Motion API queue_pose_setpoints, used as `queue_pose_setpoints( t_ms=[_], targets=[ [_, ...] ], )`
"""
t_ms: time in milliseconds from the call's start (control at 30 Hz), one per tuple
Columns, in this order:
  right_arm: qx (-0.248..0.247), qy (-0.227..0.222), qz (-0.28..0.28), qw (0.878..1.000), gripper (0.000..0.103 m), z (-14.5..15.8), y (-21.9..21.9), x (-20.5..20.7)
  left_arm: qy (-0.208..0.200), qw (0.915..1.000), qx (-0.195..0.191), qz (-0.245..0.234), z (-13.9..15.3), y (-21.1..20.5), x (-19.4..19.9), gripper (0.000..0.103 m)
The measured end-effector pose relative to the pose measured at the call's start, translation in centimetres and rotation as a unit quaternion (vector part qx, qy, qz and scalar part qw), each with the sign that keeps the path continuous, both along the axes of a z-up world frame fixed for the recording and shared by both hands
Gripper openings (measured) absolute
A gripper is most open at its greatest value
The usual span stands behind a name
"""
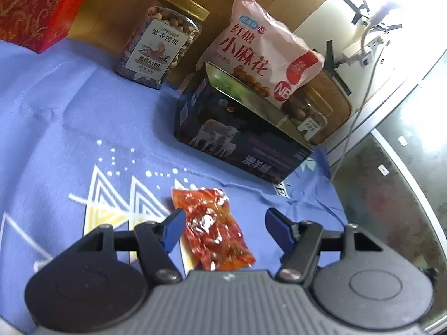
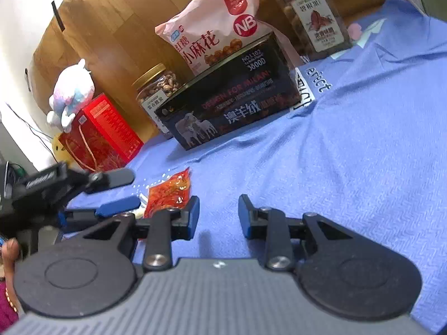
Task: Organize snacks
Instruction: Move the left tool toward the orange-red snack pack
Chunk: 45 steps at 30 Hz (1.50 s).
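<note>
Where the red snack packet point(image 1: 213, 229) lies flat on the blue cloth point(image 1: 83, 117), low in the centre of the left wrist view, you have your left gripper point(image 1: 223, 230) spread wide around it, the blue pads point(image 1: 173, 230) standing on either side without pressing. The packet is a crinkled clear-red pouch with glossy orange-red pieces inside. In the right wrist view the same packet point(image 2: 170, 192) sits left of centre, just beyond the left fingertip of your right gripper point(image 2: 218, 215), whose jaws stand narrowly apart with only cloth between them.

Above the packet, the dark box point(image 1: 237, 136) printed with sheep rests on the cloth, its open top showing a shiny lining; what it holds cannot be told. The pink snack bag point(image 1: 259, 53) leans behind it, pictured with brown twists. To the upper left stands a clear jar point(image 1: 160, 44) with a gold lid, full of nuts. A second jar point(image 2: 315, 19), dark contents and a white label, stands at the upper right of the right view. The red gift box point(image 2: 103, 134) with a plush toy point(image 2: 74, 92) on top sits at the left.
</note>
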State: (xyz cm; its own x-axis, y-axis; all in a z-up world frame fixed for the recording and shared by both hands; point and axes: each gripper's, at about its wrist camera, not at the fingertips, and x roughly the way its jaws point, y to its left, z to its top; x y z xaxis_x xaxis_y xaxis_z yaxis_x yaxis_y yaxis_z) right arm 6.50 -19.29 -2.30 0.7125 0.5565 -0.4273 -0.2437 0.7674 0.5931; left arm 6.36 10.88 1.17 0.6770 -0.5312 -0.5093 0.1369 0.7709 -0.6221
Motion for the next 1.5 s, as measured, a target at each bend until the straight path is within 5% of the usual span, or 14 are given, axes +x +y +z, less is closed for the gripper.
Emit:
queue_pose_setpoints(
  t_ms=[200, 400, 1500],
  targets=[
    [0.072, 0.022, 0.002, 0.997, 0.030, -0.9, -1.9, 0.3, -0.001, 1.0000, -0.009, 0.001, -2.0, 0.5, -0.4, 0.062],
    [0.052, 0.016, 0.008, 0.998, 0.031, -0.6, -1.6, 0.0, -0.030, 0.9994, 0.018, 0.000, -2.1, -0.2, -0.5, 0.063],
    [0.078, 0.020, 0.005, 0.997, 0.031, -1.0, -2.1, -0.1, -0.034, 0.9993, -0.001, -0.014, -2.2, 0.2, -0.5, 0.071]
  ],
)
